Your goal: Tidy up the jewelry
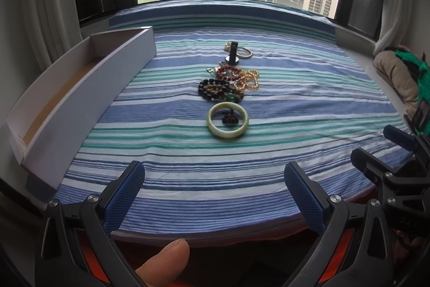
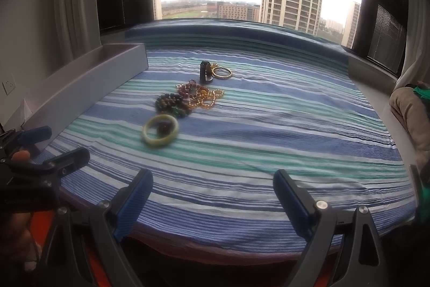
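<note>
Striped cloth covers the table before a window. White box, long and open-topped, lies along the cloth's left edge. Left gripper and right gripper hover over the near edge, jaws wide, holding nothing. Pale green bangle lies mid-cloth; behind it, touching one another, dark bead bracelets, red bead bracelet, gold chain; farthest, a black cylinder beside a gold bangle.
</note>
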